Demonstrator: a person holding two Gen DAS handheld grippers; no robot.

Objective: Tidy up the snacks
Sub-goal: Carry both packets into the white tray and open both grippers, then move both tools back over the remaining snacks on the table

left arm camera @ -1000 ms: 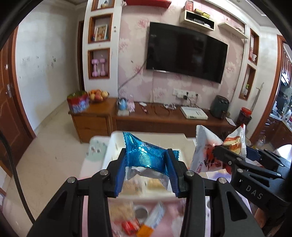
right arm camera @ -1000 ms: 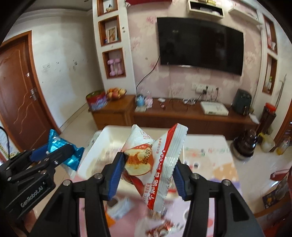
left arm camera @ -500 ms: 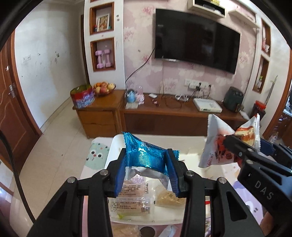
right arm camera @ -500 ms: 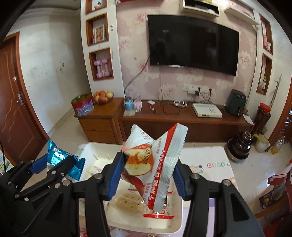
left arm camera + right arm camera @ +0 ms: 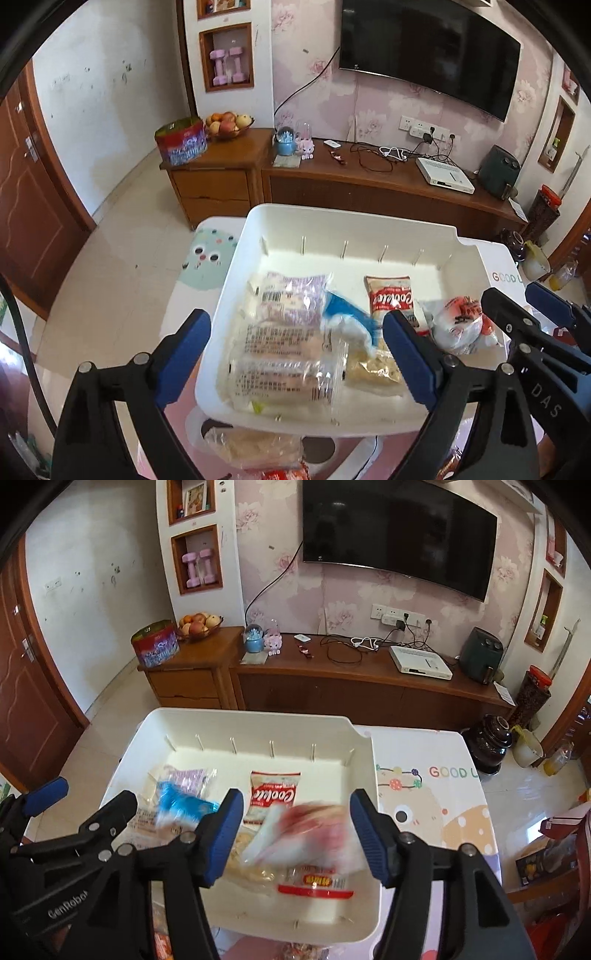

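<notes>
While both grippers hang over the white bin [image 5: 255,236], each has just let go of its snack.

Left gripper [image 5: 295,354]: jaws have just been opening and now stand wide; the blue packet [image 5: 349,319] held a second ago lies blurred just inside the right-hand finger, over the clear-wrapped packs [image 5: 288,347] in the bin, no pad pressing on it. Right gripper [image 5: 297,832]: jaws have just been opening to a middling gap; the red-and-white packet [image 5: 310,830] is a smear between the fingers, apparently dropping free onto the packs below, beside the cookie pack [image 5: 275,794] ahead of the tool. Both hands have come down toward the bin. Judgement: two more snacks are delivered; more snack packs [image 5: 255,446] on the table under the left tool, outside the bin's near wall, remain to be collected.
</notes>
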